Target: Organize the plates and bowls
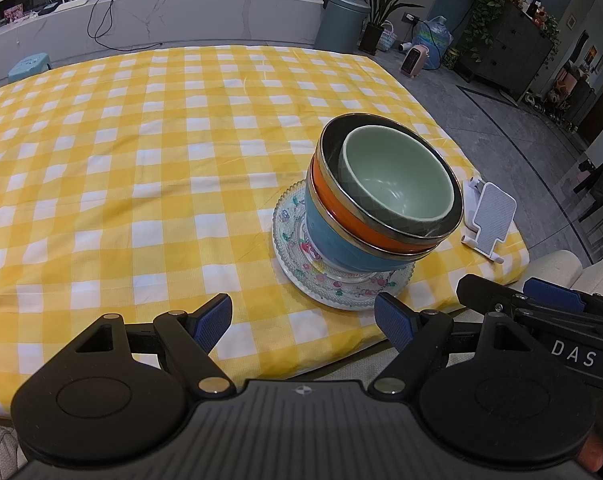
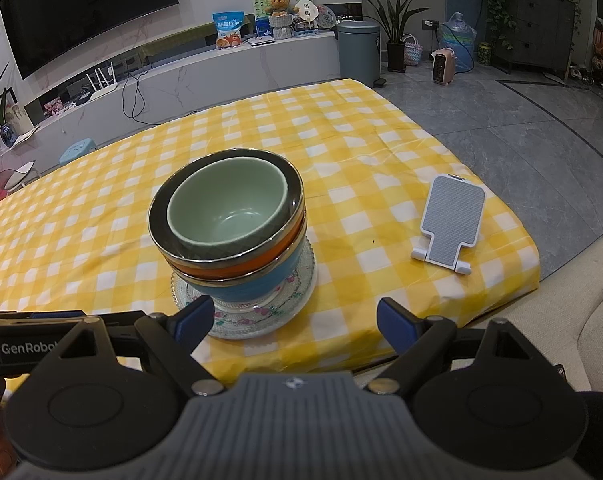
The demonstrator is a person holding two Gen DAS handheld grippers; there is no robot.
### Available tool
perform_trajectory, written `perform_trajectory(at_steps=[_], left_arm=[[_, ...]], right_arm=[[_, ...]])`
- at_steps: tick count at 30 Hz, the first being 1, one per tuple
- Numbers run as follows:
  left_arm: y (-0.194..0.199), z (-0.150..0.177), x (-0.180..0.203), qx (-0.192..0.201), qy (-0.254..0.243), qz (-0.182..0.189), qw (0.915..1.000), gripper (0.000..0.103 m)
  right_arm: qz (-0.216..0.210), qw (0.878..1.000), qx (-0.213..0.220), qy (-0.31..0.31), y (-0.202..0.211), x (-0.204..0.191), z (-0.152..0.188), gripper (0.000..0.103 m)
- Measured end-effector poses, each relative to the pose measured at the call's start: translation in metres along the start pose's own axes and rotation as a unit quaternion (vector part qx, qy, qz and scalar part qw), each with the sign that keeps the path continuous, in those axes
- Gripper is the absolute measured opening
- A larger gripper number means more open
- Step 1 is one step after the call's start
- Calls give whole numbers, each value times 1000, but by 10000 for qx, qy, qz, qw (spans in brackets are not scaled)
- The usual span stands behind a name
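- A stack of nested bowls is seen on a clear patterned glass plate: a pale green ceramic bowl sits inside an orange bowl with a metal rim, which sits inside a blue bowl with a metal rim.
- The stack stands on the yellow-and-white checked tablecloth, close to its near edge; it leans slightly rather than sitting square.
- The pile is judged to be heavy for its size, rigid, glazed and slippery, and breakable; the glass plate is likely the most fragile part.
- A hold on the plate's rim, or on the blue bowl's wall below the metal rim, is judged safer than a pinch on the green bowl's lip, which would lift only that bowl.
- The right gripper is held just before the stack, its jaws spread wide and empty, one finger near the plate's edge; contact cannot be told.
- The left gripper is held just beside the plate on the near side, its jaws likewise wide with nothing between them.
- A white and grey phone stand lies on the cloth, well apart from the stack.
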State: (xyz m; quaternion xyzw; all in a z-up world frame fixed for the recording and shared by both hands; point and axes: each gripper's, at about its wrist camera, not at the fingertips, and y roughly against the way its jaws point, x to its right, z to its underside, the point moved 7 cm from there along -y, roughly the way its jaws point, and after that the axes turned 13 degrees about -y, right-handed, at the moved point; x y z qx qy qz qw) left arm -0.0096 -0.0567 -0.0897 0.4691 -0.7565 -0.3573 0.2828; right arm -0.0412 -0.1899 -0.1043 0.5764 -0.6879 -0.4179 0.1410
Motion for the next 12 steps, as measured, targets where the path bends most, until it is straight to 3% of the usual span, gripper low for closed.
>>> perform_trajectory(at_steps=[12], left_arm=[[4, -1, 2, 110, -13, 6, 9999, 95]], right_arm=[[10, 10000, 11, -11, 2, 1, -1, 87]])
